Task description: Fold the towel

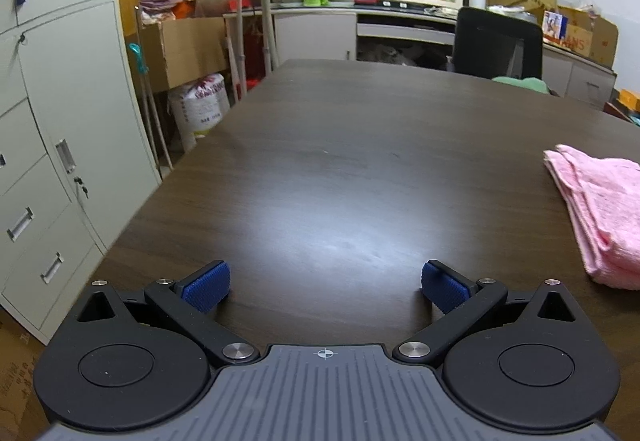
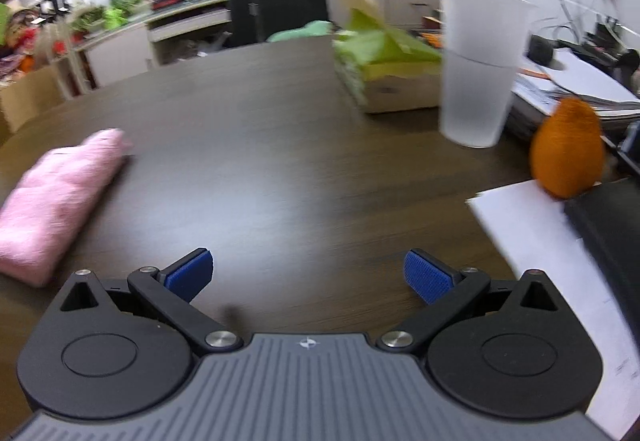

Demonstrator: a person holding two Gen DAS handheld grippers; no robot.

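Note:
A pink towel [image 1: 604, 217] lies folded into a thick bundle on the dark wooden table [image 1: 328, 161], at the right edge of the left wrist view. In the right wrist view the same pink towel [image 2: 56, 197] sits at the far left. My left gripper [image 1: 326, 287] is open over bare table, well left of the towel, with nothing between its blue pads. Open as well, my right gripper [image 2: 308, 277] hovers above bare table [image 2: 280, 145] to the right of the towel, holding nothing. The right wrist view is blurred.
A frosted plastic cup [image 2: 478, 69], an orange object [image 2: 568, 149], white paper [image 2: 552, 261] and a box of green items [image 2: 384, 69] crowd the table's right side. A black chair [image 1: 498, 43] stands at the far end. Grey cabinets [image 1: 52, 145] flank the left edge.

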